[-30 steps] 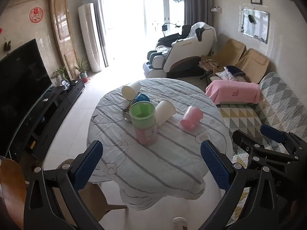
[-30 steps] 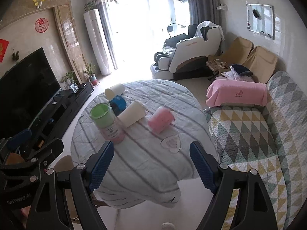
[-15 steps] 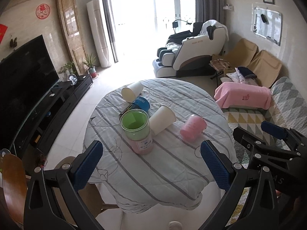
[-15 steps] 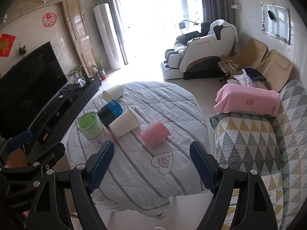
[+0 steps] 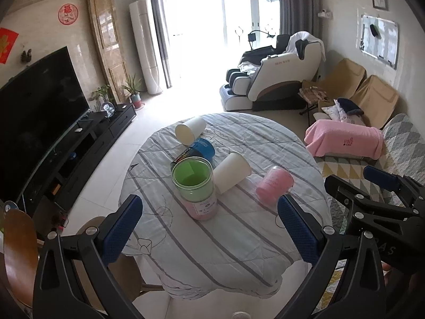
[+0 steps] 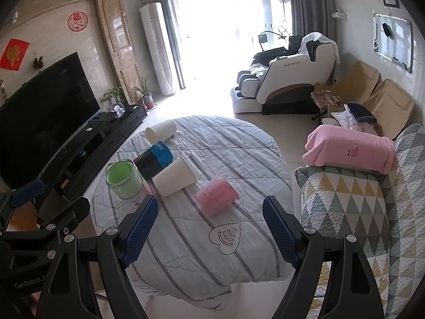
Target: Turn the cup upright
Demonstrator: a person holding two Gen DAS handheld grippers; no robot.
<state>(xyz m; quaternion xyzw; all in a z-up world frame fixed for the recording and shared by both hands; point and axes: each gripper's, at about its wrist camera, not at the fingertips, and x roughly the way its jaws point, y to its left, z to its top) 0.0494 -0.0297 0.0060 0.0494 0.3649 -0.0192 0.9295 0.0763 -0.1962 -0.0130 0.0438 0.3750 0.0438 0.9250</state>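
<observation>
Both claws hang above the near edge of the round surface (image 5: 239, 252), which is draped in a pale quilt with grey stripes, and neither touches anything. The left claw (image 5: 209, 228) is spread wide, its blue-padded fingers (image 5: 120, 228) apart with nothing between them; the right claw (image 6: 209, 235) is just as wide and just as empty, and from the left view it shows at the right side (image 5: 372, 207). The cups lie in a loose cluster toward the middle and left of the quilt. A pink cup (image 6: 216, 195) lies on its side, alone on the right of the group and nearest the right claw. A white cup (image 6: 174, 176) also lies on its side just left of it, its closed end beside a blue and black cup (image 6: 155, 160), likewise tipped over. Farther back, another white cup (image 6: 160, 131) lies on its side with its mouth facing the television (image 6: 45, 114). The only upright vessel is a clear jar with a green inside (image 5: 195, 183) and a pink lower part, standing at the left front of the cluster, close to the white cup. Beyond the surface sits a massage chair (image 6: 287, 79), and to the right a sofa under a triangle-patterned quilt (image 6: 358, 204) with a pink blanket (image 6: 348, 148) folded over its arm
</observation>
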